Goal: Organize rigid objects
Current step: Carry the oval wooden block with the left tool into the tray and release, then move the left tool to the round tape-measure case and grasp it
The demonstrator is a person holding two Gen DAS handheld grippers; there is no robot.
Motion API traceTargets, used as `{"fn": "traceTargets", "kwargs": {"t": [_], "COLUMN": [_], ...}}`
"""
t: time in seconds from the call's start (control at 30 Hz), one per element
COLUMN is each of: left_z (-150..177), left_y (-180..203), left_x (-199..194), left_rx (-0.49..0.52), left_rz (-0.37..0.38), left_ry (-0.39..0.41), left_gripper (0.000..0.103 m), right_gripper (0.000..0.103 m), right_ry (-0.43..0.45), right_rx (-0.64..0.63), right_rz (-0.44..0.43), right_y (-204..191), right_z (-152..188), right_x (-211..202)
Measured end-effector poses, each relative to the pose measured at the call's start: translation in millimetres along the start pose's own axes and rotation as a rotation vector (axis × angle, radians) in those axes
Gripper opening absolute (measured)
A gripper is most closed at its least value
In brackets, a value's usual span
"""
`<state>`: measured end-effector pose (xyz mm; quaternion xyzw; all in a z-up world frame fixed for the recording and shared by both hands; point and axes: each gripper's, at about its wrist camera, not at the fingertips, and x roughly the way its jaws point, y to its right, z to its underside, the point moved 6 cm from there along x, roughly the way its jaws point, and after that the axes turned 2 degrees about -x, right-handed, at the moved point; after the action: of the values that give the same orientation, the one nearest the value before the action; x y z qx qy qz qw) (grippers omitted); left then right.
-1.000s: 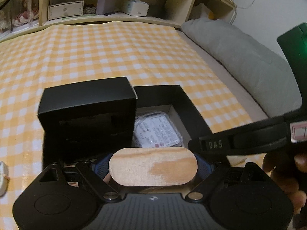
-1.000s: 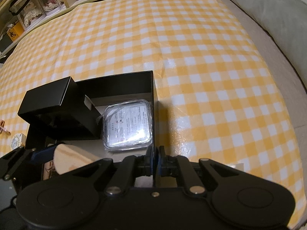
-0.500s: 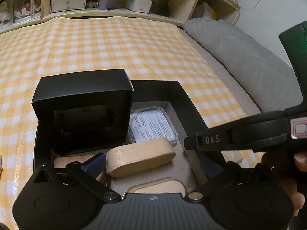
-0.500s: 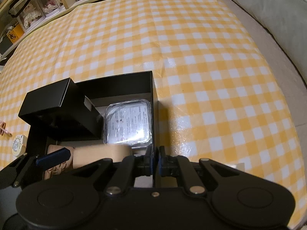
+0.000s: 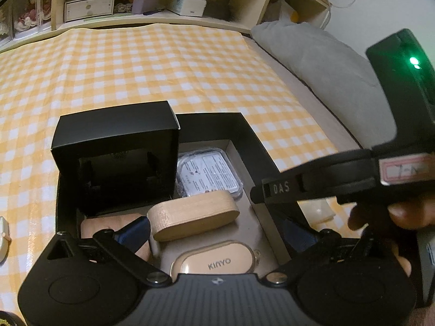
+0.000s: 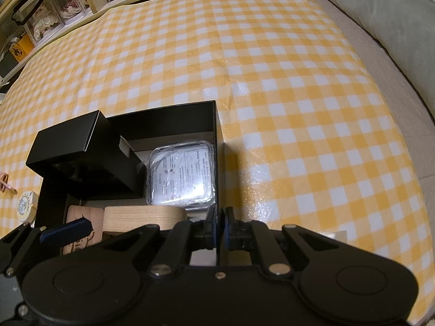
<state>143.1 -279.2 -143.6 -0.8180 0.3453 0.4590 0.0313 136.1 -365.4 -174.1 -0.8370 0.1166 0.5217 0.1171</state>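
A large open black box point(image 5: 252, 146) point(image 6: 174, 119) lies on the checked cloth. Inside it are a small black box point(image 5: 117, 152) point(image 6: 81, 146), a clear plastic case point(image 5: 209, 174) point(image 6: 180, 179), an oval wooden case point(image 5: 193, 214) point(image 6: 141, 217), a beige KINYO case point(image 5: 217, 260) and a flat wooden piece point(image 6: 81, 217). My left gripper point(image 5: 214, 233) is open and empty, just above the box's near end. My right gripper point(image 6: 220, 231) is shut on the large box's right wall.
A small round white item point(image 6: 25, 206) and a pink object point(image 6: 5, 184) lie left of the box. A grey pillow point(image 5: 326, 62) runs along the right edge. Shelves point(image 5: 136, 2) with boxes stand at the back.
My left gripper let go of the oval wooden case, which now lies in the large box. The gripper opened and drew back. The right gripper stayed in place.
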Motion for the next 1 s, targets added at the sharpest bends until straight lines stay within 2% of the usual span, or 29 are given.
{"fn": "traceTargets", "kwargs": {"t": [0.43,0.63,0.83,1.0], "left_z": [-0.9,-4.0,-11.1,-19.5], "left_y": [-1.9,-17.7,-55.7,-102.0], "left_x": [-48.6,-82.4,-111.0,-121.8], "left_rx": [0.087,0.123,0.079,-0.018], "left_rz": [0.007,-0.022,-0.094,-0.177], "left_ry": [-0.023,-0.007,0.013,0.028], "left_gripper": [0.103,0.103,0.103,0.103], "right_gripper": [0.006,0.006,0.006,0.006], "right_ry": [0.0,0.0,-0.001,-0.001], "right_rx": [0.0,-0.001,-0.003,-0.006], "right_rz": [-0.001,-0.001,0.001,0.003], "right_y": [0.1,0.3,-3.5,-4.2], "right_z": [0.2,0.3,2.2,2.5], "right_x": [-0.3,-0.5,0.0,-0.6]}}
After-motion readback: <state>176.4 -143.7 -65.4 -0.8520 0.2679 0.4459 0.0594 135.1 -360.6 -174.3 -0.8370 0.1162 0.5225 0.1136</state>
